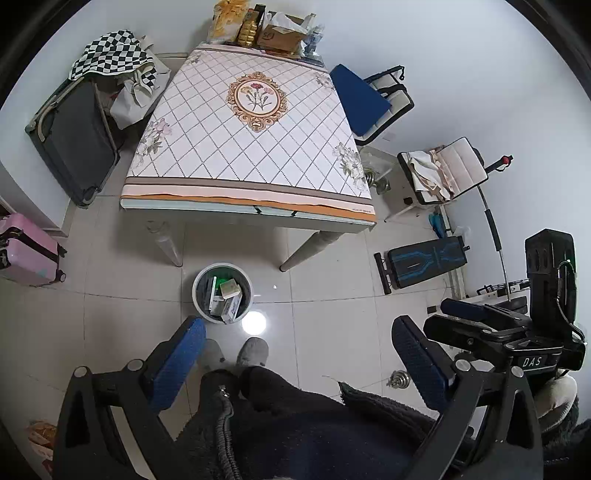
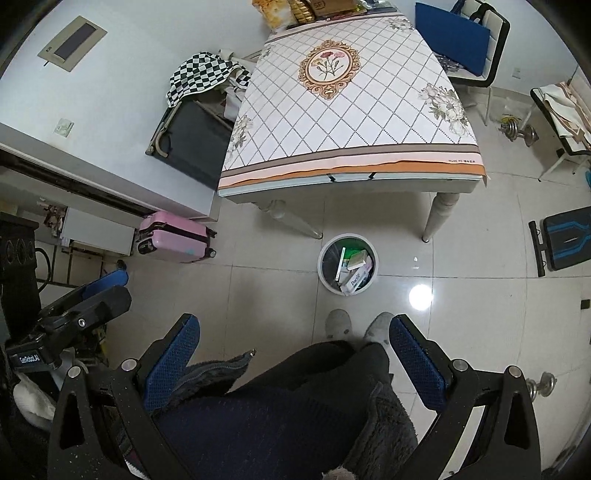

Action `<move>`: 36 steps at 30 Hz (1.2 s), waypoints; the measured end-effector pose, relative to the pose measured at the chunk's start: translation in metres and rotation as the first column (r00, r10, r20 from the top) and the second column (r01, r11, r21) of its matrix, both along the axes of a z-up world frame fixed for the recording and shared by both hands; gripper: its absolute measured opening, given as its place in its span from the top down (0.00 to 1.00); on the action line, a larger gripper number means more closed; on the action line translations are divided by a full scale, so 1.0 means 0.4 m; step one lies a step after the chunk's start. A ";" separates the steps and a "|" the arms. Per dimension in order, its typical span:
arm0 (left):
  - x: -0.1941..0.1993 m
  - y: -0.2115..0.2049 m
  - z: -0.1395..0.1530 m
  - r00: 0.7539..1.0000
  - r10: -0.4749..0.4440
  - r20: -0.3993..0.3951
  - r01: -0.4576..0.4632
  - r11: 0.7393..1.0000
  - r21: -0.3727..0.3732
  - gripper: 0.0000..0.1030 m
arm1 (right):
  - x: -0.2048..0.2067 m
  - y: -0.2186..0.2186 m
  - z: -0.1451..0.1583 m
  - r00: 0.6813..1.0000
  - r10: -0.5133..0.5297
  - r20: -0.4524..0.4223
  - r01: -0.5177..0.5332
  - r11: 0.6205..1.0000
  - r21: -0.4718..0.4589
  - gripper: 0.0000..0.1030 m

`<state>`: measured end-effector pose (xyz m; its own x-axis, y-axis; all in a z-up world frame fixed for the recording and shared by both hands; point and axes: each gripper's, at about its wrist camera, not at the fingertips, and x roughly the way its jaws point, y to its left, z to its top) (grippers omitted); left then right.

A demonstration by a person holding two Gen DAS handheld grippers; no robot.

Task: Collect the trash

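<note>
Both tools held high over the tiled floor, looking down past the person's dark fleece top and trousers.

Left tool (image 1: 297, 345): blue-padded fingers (image 1: 179, 356) spread wide, nothing between them. Right tool (image 2: 293, 341): fingers (image 2: 417, 360) likewise spread wide, empty. In each wrist view the other tool shows at the frame edge, apart from its partner.

Trash bin (image 1: 222, 293): round, white rim, dark liner, standing on the floor just in front of the near edge of the bench, between its two near legs and slightly toward the left one. Inside it, several small cartons and boxes (image 2: 352, 267), packed upright and tilted, one with a green side; print too small to read. Grey slippers (image 1: 252, 350) on the floor just near of the bin.

Bench (image 1: 247, 122): covered with a diamond-grid cloth with a floral medallion at its middle. Its far end carries a cluster of bags and a cardboard box (image 1: 282, 35).

Surroundings: pink suitcase (image 2: 173, 236) on the floor at the left; checkered cloth (image 1: 110, 55) over a dark open case left of the bench; blue-cushioned chair (image 1: 360, 98) on the right; dumbbell (image 2: 517, 131) on the floor at the right.
</note>
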<state>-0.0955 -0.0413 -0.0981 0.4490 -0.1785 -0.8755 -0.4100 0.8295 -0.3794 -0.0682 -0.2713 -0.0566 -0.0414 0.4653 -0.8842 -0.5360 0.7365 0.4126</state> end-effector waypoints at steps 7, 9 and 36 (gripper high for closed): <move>0.000 0.000 0.007 1.000 -0.006 0.013 0.006 1.000 0.006 0.00 | 0.000 0.011 0.004 1.000 0.010 -0.001 -0.010 1.000 0.000 0.00; 0.000 0.000 0.008 1.000 -0.006 0.011 0.006 1.000 0.010 0.00 | -0.001 0.012 0.003 1.000 0.014 -0.005 -0.014 1.000 0.002 0.00; 0.033 -0.024 -0.002 0.999 -0.052 -0.013 0.052 0.999 0.003 0.00 | 0.001 -0.005 0.008 1.000 -0.014 -0.025 0.015 1.000 0.004 0.00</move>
<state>-0.0823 -0.0509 -0.0990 0.4282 -0.1980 -0.8817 -0.3711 0.8511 -0.3714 -0.0677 -0.2734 -0.0534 -0.0570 0.4701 -0.8808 -0.5146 0.7421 0.4294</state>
